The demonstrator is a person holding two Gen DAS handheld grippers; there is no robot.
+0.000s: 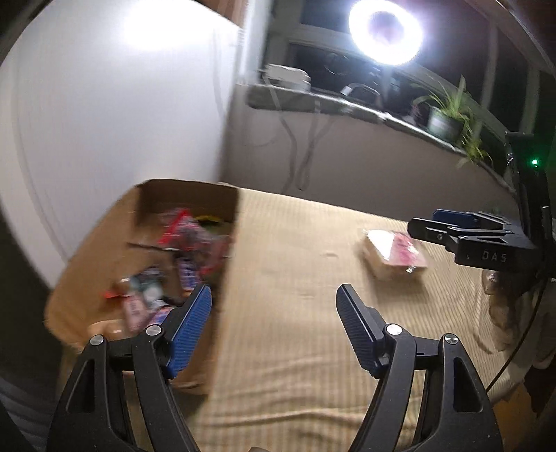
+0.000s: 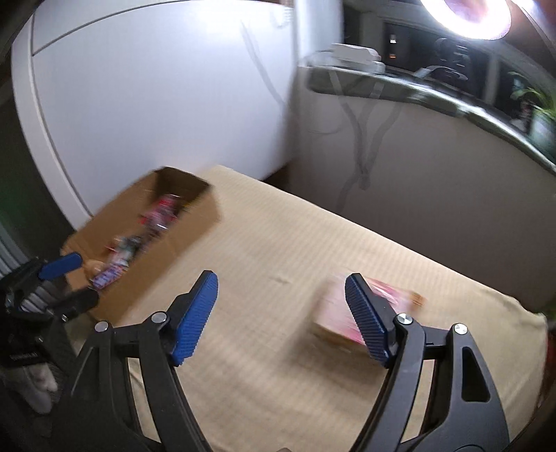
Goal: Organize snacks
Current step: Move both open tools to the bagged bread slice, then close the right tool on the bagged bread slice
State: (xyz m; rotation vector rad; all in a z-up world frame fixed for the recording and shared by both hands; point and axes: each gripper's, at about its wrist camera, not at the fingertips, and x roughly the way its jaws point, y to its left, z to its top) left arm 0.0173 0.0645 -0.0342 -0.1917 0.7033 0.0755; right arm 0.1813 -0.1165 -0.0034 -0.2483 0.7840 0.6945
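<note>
An open cardboard box on the left of the tan-clothed table holds several bright snack packets. The box also shows in the right wrist view. A pink and beige snack pack lies on the cloth at the right; in the right wrist view it lies partly behind my right finger. My left gripper is open and empty, just right of the box wall. My right gripper is open and empty, above the cloth, left of the pack. It also shows in the left wrist view.
A white cabinet wall stands behind the box. A ledge at the back carries a ring light, a potted plant and hanging cables. The table edge runs along the back and right.
</note>
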